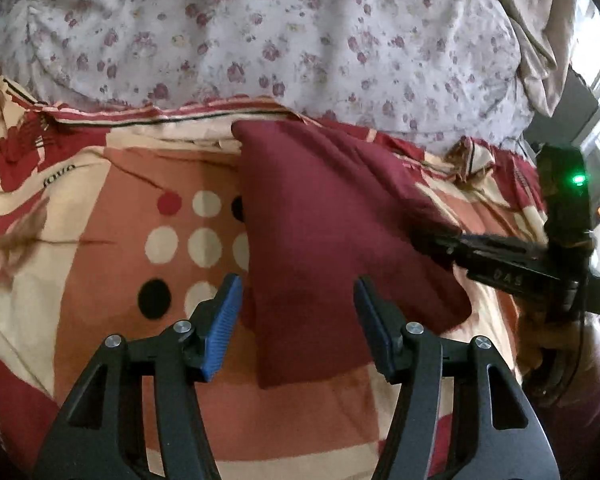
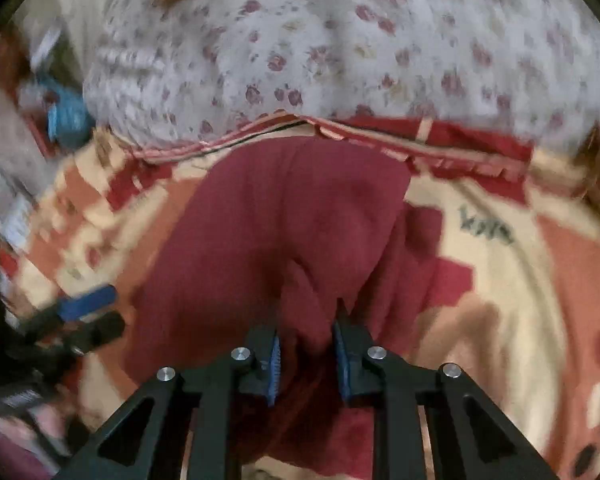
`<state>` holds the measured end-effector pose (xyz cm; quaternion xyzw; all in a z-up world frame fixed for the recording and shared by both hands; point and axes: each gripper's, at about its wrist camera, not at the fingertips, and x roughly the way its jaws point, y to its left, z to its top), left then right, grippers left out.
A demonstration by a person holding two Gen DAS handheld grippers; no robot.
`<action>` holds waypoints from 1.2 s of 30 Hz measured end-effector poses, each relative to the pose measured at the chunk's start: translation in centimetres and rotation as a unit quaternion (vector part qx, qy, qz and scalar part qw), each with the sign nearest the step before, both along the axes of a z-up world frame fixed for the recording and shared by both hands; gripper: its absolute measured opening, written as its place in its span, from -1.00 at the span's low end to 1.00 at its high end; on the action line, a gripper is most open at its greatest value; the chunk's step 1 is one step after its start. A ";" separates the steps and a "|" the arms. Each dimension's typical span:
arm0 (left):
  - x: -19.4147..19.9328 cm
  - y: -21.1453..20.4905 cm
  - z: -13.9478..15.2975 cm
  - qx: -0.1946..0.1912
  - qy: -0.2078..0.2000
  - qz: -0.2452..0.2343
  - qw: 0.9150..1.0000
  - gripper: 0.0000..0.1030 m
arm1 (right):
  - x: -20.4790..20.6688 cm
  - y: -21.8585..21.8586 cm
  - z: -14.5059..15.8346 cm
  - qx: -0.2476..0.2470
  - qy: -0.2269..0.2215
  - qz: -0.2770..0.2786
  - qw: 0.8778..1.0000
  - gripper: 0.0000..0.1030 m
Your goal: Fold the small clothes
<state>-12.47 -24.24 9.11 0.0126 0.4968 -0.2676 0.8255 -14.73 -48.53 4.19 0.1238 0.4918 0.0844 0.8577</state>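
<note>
Maroon cloth (image 1: 332, 216) lies on the patterned bedsheet (image 1: 100, 208), near the floral quilt (image 1: 260, 32). Right gripper (image 2: 306, 364) fingers pinch a bunched edge, probably to drag it over for a fold. Left gripper (image 1: 298, 320) fingers spread, hovering over the near corner, holding nothing.

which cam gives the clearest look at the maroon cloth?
Left wrist: the maroon cloth is sharp, its edges visible against the patterned bedspread. Right wrist view is motion-blurred and close; there the right gripper pinches a bunched fold, hiding its near edge.
</note>
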 end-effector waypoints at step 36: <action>0.4 -2.2 -2.8 0.057 -0.028 0.016 0.998 0.13 | -5.5 2.3 2.2 -0.078 -0.027 0.004 0.997 -0.40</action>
